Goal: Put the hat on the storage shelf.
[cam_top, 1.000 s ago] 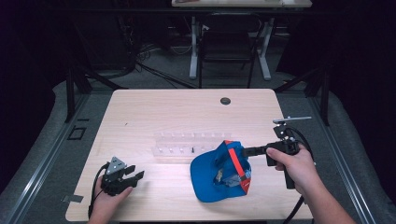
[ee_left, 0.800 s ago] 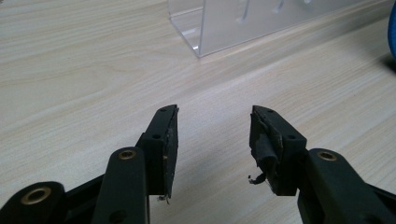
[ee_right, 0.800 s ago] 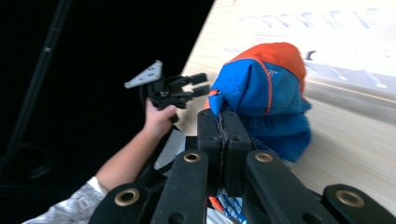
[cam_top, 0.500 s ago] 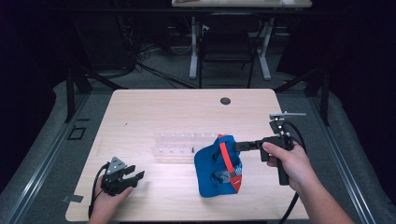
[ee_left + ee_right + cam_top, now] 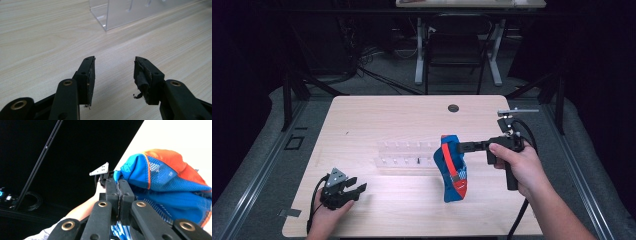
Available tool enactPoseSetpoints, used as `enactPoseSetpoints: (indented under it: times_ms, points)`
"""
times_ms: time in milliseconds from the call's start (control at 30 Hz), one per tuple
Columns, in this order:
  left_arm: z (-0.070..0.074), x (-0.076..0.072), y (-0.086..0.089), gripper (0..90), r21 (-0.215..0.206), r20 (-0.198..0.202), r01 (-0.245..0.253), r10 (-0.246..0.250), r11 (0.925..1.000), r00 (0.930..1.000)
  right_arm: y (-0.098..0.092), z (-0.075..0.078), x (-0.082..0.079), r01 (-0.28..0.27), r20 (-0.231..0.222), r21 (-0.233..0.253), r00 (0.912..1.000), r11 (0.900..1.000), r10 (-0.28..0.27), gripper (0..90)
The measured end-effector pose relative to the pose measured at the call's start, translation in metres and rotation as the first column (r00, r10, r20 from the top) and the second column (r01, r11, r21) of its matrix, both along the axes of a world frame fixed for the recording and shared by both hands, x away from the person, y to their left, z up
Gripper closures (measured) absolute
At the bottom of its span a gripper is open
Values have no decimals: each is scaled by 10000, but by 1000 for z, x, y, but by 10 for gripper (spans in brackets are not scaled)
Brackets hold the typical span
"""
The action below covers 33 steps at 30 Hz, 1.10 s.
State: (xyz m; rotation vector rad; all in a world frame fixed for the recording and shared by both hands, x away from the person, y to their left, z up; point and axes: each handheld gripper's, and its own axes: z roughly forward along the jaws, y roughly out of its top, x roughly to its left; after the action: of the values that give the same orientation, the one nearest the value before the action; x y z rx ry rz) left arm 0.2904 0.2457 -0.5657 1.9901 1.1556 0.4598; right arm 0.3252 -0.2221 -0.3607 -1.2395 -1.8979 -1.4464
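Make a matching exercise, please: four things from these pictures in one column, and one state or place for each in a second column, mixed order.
Things:
1. left gripper
2. right gripper
3. cap
4. clear rack

States:
a. shut on blue and orange fabric
b. hanging, lifted by its edge
c. open, holding nothing
d. standing on the table's middle

Pairs: 1-c, 2-a, 3-b, 4-d
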Motion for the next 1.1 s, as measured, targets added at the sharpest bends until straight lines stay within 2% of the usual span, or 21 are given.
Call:
enactPoseSetpoints:
  times_ms: [233, 533, 733, 1100]
  points:
    - [0, 0, -1, 522, 30, -30, 15, -14, 10000, 10000, 1, 19, 1, 113, 406, -94, 9991, 9999, -109, 890]
    - [0, 0, -1, 522, 22, -43, 84, -83, 10000, 10000, 8, 38, 10, 144, 717, 307, 9973, 9994, -166, 890]
    - [1, 0, -1, 522, 26, -82, 78, -78, 10000, 9999, 17, 43, 16, 52, 784, 339, 9969, 9994, -79, 891]
    - [2, -1, -3, 522, -70, 105, 129, -128, 9999, 9999, 35, 52, 28, -57, 878, 557, 9961, 9984, 8, 890]
